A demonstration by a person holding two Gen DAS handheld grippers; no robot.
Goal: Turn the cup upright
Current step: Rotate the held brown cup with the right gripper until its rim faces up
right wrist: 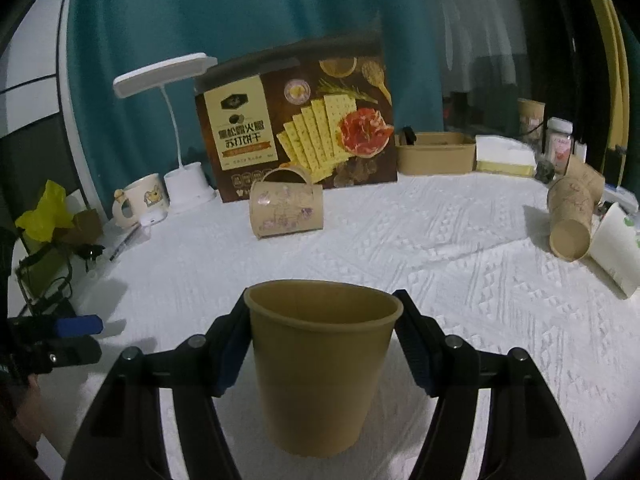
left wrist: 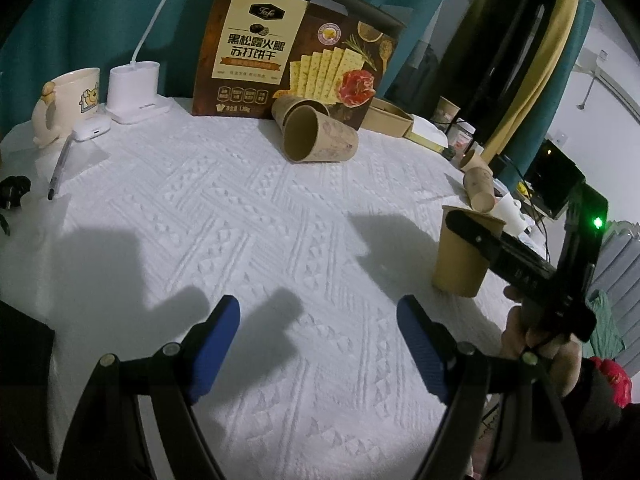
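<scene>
On the white textured tablecloth [right wrist: 460,248], a plain brown paper cup [right wrist: 320,368] is standing upright with its open mouth up and nothing visible inside, sitting between the blue-padded fingers of the right gripper [right wrist: 320,344], whose jaws are flanking its rim; whether the pads are pressing it cannot be told. The left gripper [left wrist: 318,344] is hovering over bare cloth with jaws spread wide, holding nothing. Farther back, two nested floral paper cups [left wrist: 320,132] are lying on their sides before a brown cracker box [left wrist: 296,52].
</scene>
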